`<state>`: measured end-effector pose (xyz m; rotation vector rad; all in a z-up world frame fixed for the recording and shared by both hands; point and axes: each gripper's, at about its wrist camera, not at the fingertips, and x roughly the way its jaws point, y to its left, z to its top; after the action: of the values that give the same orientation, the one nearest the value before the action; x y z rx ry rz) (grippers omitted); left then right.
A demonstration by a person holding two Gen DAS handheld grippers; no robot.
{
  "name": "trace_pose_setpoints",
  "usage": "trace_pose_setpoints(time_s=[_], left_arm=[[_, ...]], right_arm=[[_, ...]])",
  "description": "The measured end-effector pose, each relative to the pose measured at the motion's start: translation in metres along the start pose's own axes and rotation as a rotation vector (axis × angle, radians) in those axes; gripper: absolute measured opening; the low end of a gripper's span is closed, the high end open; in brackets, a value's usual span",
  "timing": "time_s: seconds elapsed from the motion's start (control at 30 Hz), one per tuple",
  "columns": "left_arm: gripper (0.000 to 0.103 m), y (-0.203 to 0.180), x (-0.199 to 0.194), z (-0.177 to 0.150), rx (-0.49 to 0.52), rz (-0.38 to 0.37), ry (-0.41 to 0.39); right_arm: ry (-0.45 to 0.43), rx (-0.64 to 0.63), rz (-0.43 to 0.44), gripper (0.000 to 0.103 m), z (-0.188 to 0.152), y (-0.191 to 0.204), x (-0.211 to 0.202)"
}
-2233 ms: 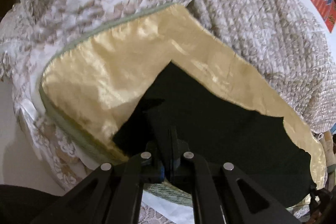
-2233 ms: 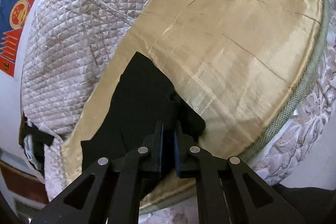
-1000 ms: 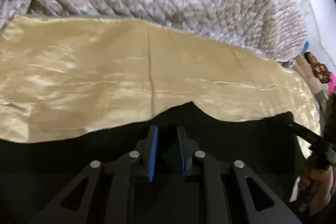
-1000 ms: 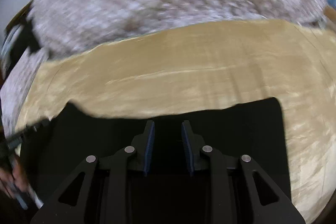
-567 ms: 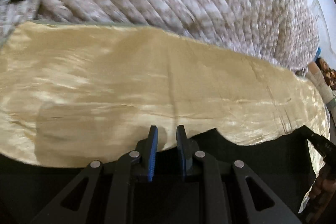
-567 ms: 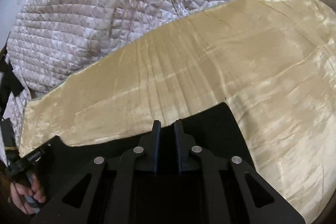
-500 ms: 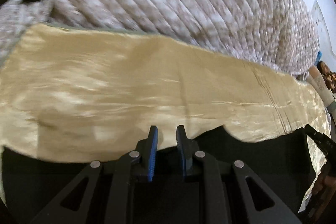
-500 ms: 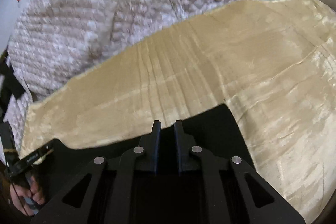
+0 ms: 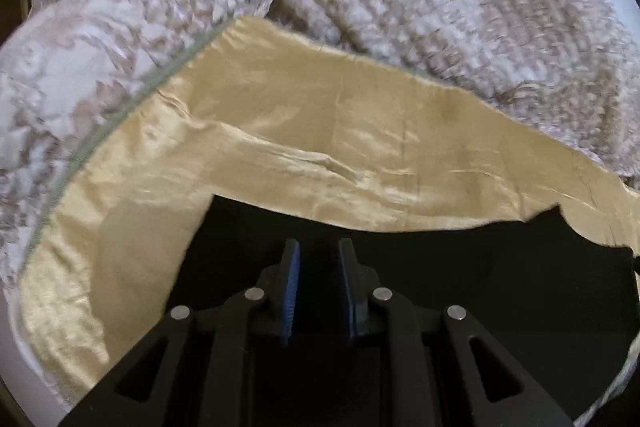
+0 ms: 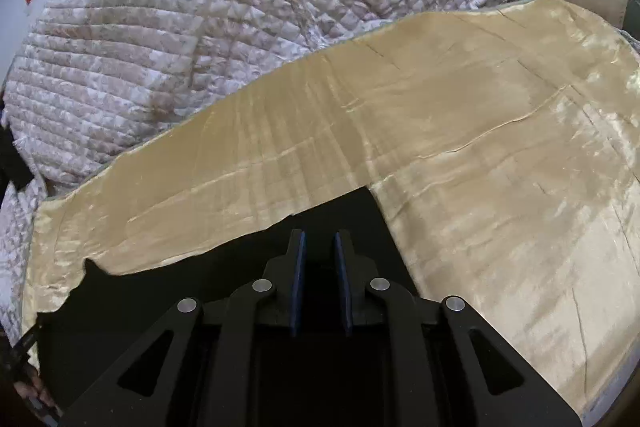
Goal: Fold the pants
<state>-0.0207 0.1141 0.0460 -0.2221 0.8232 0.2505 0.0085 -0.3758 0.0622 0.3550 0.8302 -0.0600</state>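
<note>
One pair of black pants (image 9: pixel 460 267) lies flat on the gold bedsheet (image 10: pixel 500 187), its far edge just ahead of both grippers. The left gripper (image 9: pixel 316 259) and right gripper (image 10: pixel 320 247) hover over it, jaws parted, gripping nothing. Bare sheet runs beyond to one quilt (image 10: pixel 200 7) (bunched up).

The matte black plastic left gripper (image 9: pixel 318 259) carries two flat fingers faced with ribbed blue pads (image 9: pixel 291 291), on angular linkage arms with triangular cut-outs and round silver pivot pins (image 9: pixel 254 293). The matching black right gripper (image 10: pixel 320 251) has darker blue pads (image 10: pixel 298 279) and four similar silver pins (image 10: pixel 262 284).
</note>
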Motion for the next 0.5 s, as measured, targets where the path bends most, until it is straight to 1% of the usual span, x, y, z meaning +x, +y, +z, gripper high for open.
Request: trace_pose_setpoints(time_s=[0.07,0.13,0.2,0.23,0.27,0.3,0.4,0.43,0.5], left_arm=[[0.022,0.002,-0.016,-0.013,0.002,-0.01,-0.017],[0.023,0.008,-0.028,-0.026,-0.001,-0.012,-0.023],[0.025,0.015,-0.029,-0.039,-0.02,0.011,-0.002],[0.025,0.017,-0.027,-0.044,-0.027,0.018,0.013],[0.025,0.021,-0.024,-0.051,-0.035,0.027,0.028],[0.025,0.023,-0.024,-0.054,-0.037,0.023,0.016],[0.026,0.018,-0.033,-0.056,-0.012,0.055,0.007],[0.026,0.016,-0.037,-0.057,-0.011,0.061,0.005],[0.026,0.01,-0.044,-0.062,-0.006,0.055,-0.004]], right_arm=[[-0.004,-0.052,0.051,0.015,-0.011,0.016,-0.012],[-0.018,-0.109,0.091,0.02,-0.024,0.031,-0.025],[-0.031,-0.158,0.123,0.036,-0.044,0.044,-0.037],[-0.027,-0.174,0.132,0.039,-0.051,0.048,-0.039],[-0.014,-0.2,0.138,0.039,-0.06,0.053,-0.039],[0.004,-0.224,0.133,0.039,-0.068,0.056,-0.037],[0.052,-0.239,0.112,0.039,-0.078,0.055,-0.025],[0.049,-0.239,0.104,0.039,-0.077,0.054,-0.024],[0.015,-0.238,0.105,0.039,-0.075,0.055,-0.029]])
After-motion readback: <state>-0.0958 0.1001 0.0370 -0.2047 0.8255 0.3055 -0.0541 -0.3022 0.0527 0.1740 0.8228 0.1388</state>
